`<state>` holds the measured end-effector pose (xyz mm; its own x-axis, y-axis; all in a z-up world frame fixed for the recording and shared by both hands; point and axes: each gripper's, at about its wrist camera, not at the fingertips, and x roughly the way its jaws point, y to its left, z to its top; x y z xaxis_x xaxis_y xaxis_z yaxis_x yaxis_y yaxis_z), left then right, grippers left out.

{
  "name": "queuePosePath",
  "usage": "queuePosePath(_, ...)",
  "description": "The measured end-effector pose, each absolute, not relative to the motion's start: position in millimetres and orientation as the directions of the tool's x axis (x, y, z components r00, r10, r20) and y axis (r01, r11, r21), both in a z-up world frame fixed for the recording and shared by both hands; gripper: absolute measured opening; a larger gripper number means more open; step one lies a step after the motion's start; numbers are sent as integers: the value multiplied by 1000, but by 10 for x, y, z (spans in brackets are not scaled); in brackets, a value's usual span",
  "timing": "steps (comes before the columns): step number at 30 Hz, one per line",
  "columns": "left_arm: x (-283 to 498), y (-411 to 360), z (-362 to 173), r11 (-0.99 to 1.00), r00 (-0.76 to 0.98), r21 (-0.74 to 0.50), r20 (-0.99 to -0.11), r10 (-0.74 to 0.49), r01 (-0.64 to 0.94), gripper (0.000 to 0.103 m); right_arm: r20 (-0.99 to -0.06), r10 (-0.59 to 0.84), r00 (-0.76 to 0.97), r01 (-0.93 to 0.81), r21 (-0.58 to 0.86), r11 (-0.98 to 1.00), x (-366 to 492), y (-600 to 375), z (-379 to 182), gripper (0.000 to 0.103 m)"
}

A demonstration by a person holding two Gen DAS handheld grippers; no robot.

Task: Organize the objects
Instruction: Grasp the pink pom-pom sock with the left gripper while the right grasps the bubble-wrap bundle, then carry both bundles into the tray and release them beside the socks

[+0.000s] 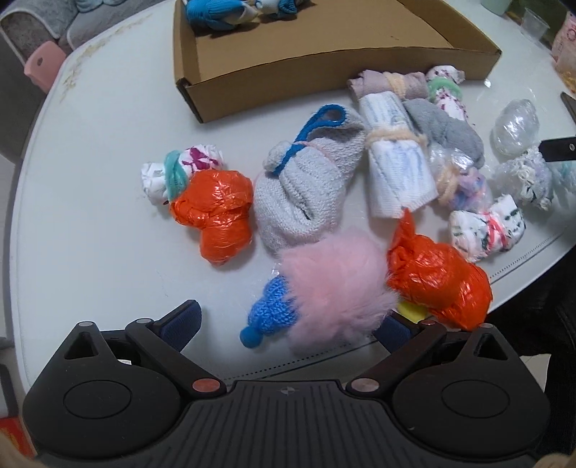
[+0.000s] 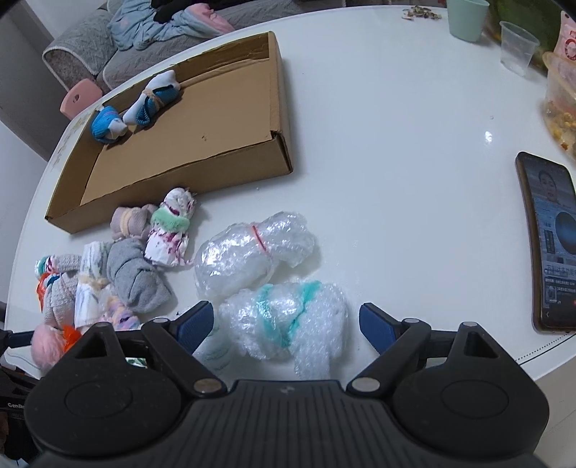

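Observation:
Several tied bundles lie on the white table [image 1: 90,223]. A shallow cardboard box [image 1: 252,72] at the back holds two blue-and-white sock bundles [image 2: 151,99]. My left gripper [image 1: 288,320] is open, its fingers either side of a pink fluffy ball with a blue knit end [image 1: 324,298]. An orange bag bundle [image 1: 439,284] touches the right finger. Another orange bundle [image 1: 216,212] and a grey sock with blue trim [image 1: 306,183] lie beyond. My right gripper [image 2: 291,324] is open around a bubble-wrap bundle with teal yarn [image 2: 288,320]. A second bubble-wrap bundle [image 2: 252,252] lies just ahead.
A phone [image 2: 550,244] lies at the right table edge. A clear plastic cup [image 2: 518,46], a green cup [image 2: 466,18] and a snack container [image 2: 561,108] stand at the far right. A pink stool [image 2: 77,97] and grey sofa [image 2: 90,46] are beyond the table.

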<state>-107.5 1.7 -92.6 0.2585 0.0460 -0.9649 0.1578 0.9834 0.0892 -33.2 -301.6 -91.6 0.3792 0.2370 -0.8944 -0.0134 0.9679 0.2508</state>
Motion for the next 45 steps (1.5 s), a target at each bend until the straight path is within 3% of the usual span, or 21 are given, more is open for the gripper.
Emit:
queuePosePath(6, -1070, 43, -901, 985, 282, 68, -959, 22, 156, 99, -888, 248, 387, 6, 271, 962, -320, -3105, -917, 78)
queuePosePath(9, -1054, 70, -937, 988, 270, 49, -963, 8, 147, 97, -891, 246, 383, 1, 266, 964, -328, -3104, -943, 70)
queuePosePath(14, -1044, 129, -954, 990, 269, 20, -963, -18, 138, 92, -894, 237, 381, -33, 243, 970, -348, -3054, -977, 68)
queuePosePath(17, -1049, 138, -922, 989, 284, 14, -958, -29, 148, 80, -889, 229, 395, -38, 234, 972, -335, -3056, -972, 64)
queuePosePath(19, -1056, 148, -886, 988, 292, 6, -956, -40, 155, 60, -888, 223, 402, -35, 229, 973, -333, -3081, -961, 63)
queuePosePath(21, -1061, 194, -857, 989, 287, -26, -956, -67, 146, 53, -885, 219, 411, -34, 225, 974, -335, -3107, -941, 62)
queuePosePath(30, -1103, 281, -741, 988, 316, -20, -946, -69, 155, 45, -881, 207, 425, -22, 219, 976, -342, -3233, -900, 62)
queuePosePath(38, -1161, 233, -489, 988, 319, -77, -941, -117, 135, 45, -871, 224, 437, -47, 227, 973, -341, -3261, -737, 62)
queuePosePath(45, -1024, 197, -88, 984, 445, -93, -882, -153, 155, 45, -849, 236, 472, -45, 244, 969, -219, -3327, -451, 62)
